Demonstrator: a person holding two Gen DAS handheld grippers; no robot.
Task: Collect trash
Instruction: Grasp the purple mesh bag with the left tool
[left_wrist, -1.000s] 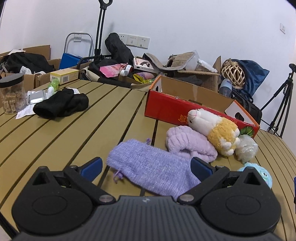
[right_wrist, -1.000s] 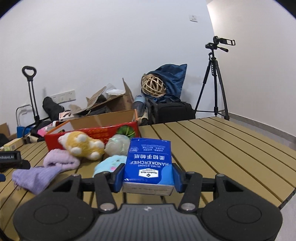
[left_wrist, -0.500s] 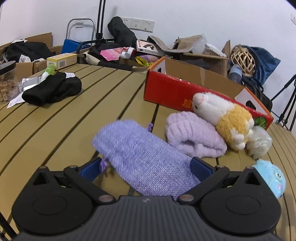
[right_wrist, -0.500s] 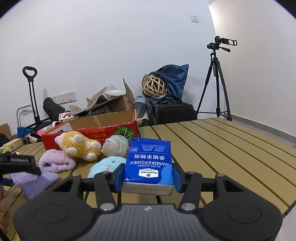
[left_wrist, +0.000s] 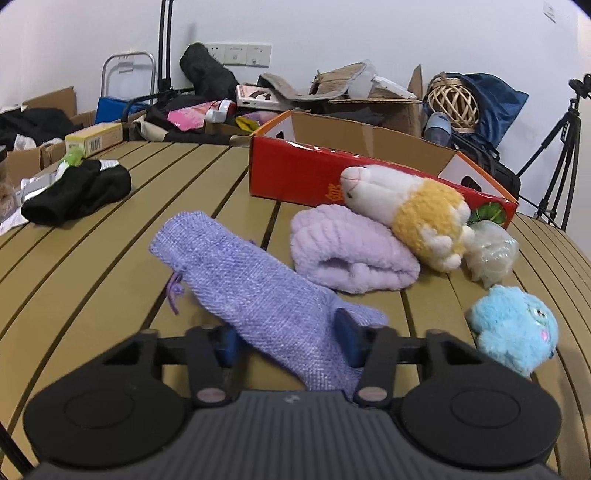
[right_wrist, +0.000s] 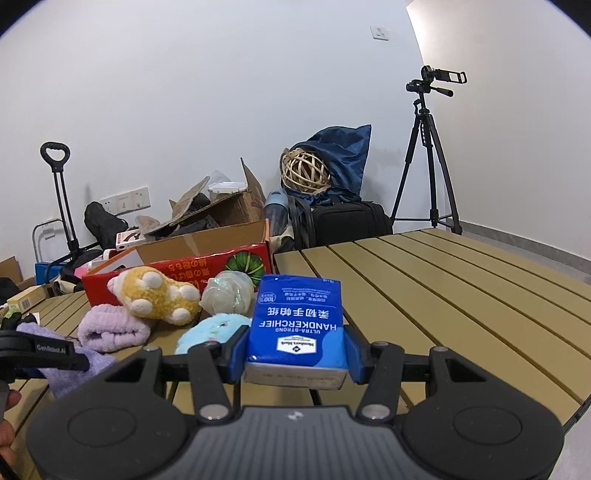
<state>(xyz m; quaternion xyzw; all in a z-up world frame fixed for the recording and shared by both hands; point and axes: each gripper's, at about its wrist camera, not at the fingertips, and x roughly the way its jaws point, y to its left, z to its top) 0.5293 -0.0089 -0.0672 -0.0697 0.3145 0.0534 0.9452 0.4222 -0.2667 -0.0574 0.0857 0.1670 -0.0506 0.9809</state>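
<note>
A purple knit pouch (left_wrist: 240, 280) lies on the slatted table (left_wrist: 92, 280) right in front of my left gripper (left_wrist: 288, 341). Its near end sits between the blue pads, the jaws are closing, and the fabric bunches against the right pad. My right gripper (right_wrist: 295, 354) is shut on a blue handkerchief tissue pack (right_wrist: 297, 317), held a little above the table. An open red cardboard box (left_wrist: 332, 173) stands behind the pouch. In the right wrist view the pouch (right_wrist: 70, 373) shows at the far left.
Beside the pouch lie a folded lavender towel (left_wrist: 347, 251), a yellow-and-white plush (left_wrist: 410, 206), a clear wrapped ball (left_wrist: 491, 251) and a blue plush (left_wrist: 513, 328). A black cloth (left_wrist: 77, 192) lies far left. Boxes and bags crowd the wall; a tripod (right_wrist: 428, 155) stands at the right.
My left gripper came forward and down over the purple pouch, and its jaws went from wide apart to closed in on the pouch's near end. The right gripper kept still with the tissue pack.
</note>
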